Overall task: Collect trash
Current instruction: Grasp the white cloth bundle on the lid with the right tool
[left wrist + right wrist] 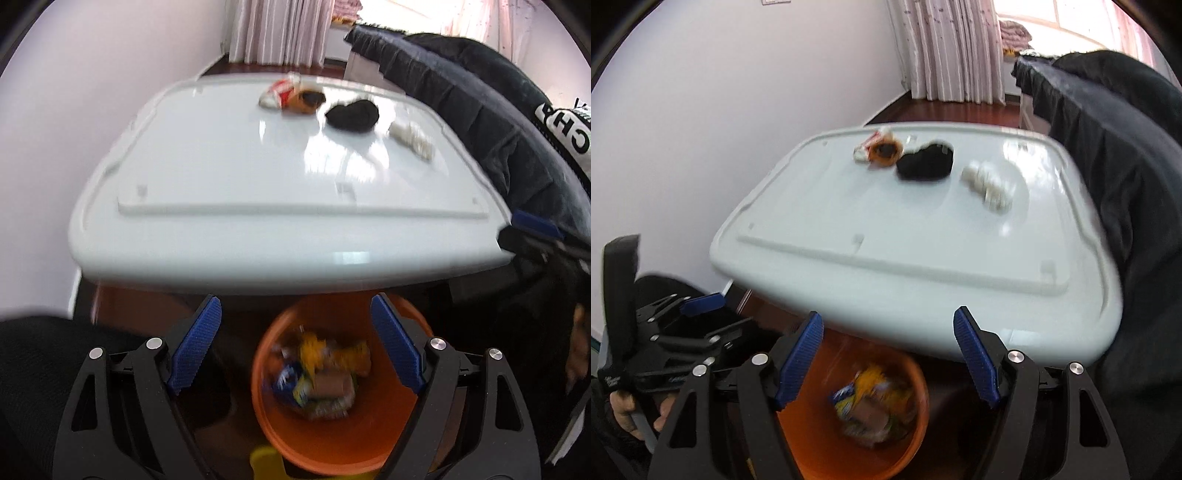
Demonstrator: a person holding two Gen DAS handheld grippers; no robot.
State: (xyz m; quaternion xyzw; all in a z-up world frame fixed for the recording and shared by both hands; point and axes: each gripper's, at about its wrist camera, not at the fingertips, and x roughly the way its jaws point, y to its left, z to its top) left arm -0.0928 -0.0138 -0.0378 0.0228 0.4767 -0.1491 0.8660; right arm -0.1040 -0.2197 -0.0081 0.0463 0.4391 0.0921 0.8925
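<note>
**Both tongs open and empty above the orange bin**

The left tongs [295, 343] and right tongs [888, 360] stood spread wide with nothing between their blue pads, both over an orange bin [332, 443] holding crumpled wrappers [317, 373]. Beyond, on the white worktop [221, 166], lay a red-and-white wrapper [284, 94], a black wad [352, 114] and a white crumpled piece [412, 138], near the far edge.

One white glossy plastic table [207, 173], one orange round plastic bin [332, 439], three leftovers on top: red-white crumpled wrapper [280, 94], black cloth lump [352, 115], white crumpled tissue [413, 138].
</note>
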